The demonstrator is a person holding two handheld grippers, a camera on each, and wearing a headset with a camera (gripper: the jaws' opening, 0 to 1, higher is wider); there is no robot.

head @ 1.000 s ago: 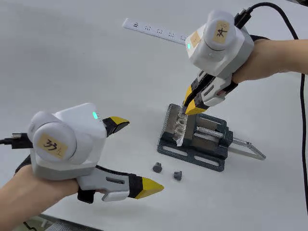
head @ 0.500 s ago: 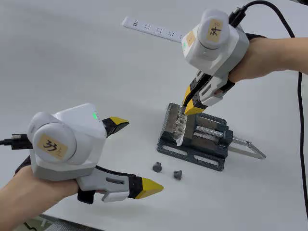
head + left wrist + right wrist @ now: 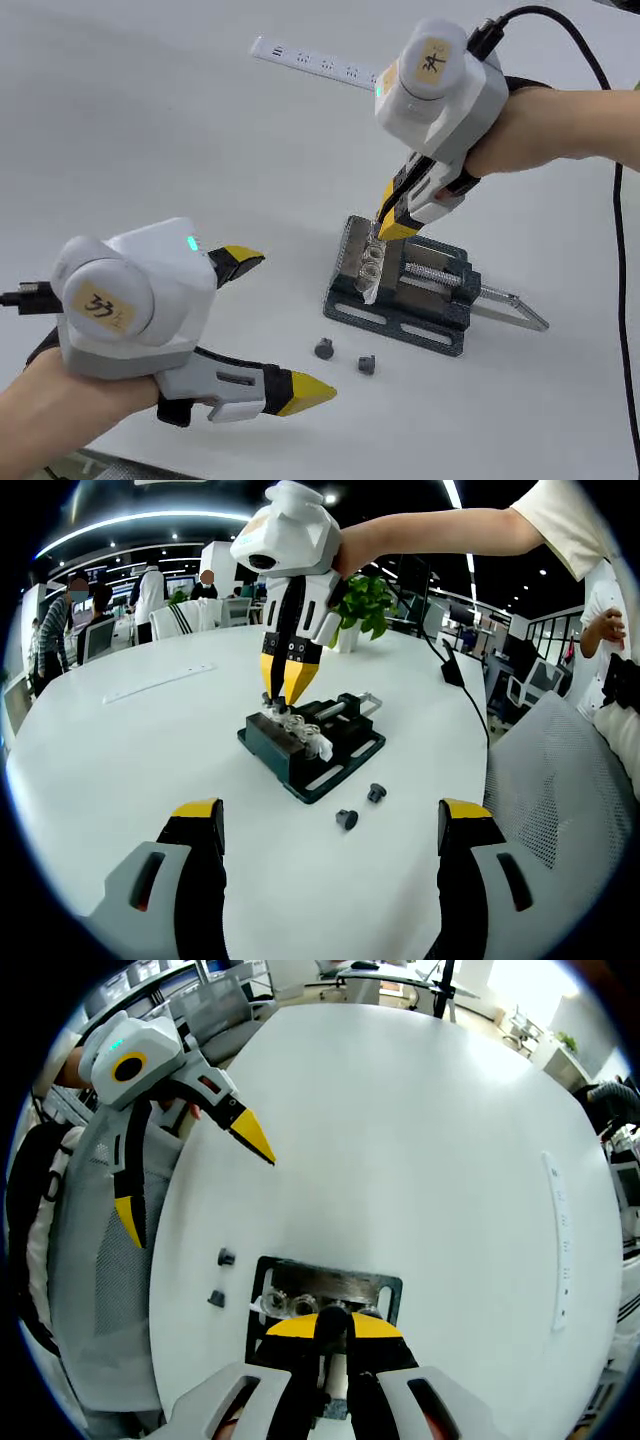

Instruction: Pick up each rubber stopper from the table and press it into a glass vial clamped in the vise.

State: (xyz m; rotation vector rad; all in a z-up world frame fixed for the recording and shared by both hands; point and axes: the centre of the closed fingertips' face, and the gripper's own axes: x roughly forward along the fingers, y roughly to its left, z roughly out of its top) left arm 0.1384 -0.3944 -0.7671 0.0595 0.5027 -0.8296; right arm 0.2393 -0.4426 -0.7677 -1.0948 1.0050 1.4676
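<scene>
A dark vise (image 3: 437,290) holds a row of glass vials (image 3: 370,266) in its jaws. My right gripper (image 3: 391,229) hangs tip-down just over the far end of that row, shut on a dark rubber stopper (image 3: 333,1326). The vials (image 3: 290,1305) lie directly beneath its yellow tips in the right gripper view. Two more grey stoppers (image 3: 324,349) (image 3: 367,365) lie on the table in front of the vise. My left gripper (image 3: 278,325) hovers open at the near left with nothing between its fingers. In its own view it faces the vise (image 3: 335,755) and the stoppers (image 3: 347,819).
A white power strip (image 3: 315,60) lies at the far side of the white table. The vise's handle (image 3: 515,305) sticks out to the right. A black cable (image 3: 625,250) trails from the right gripper. An office with people and a plant (image 3: 365,605) shows beyond the table.
The right gripper has tilted and drifted slightly left over the vials. The left gripper stays where it was, still open.
</scene>
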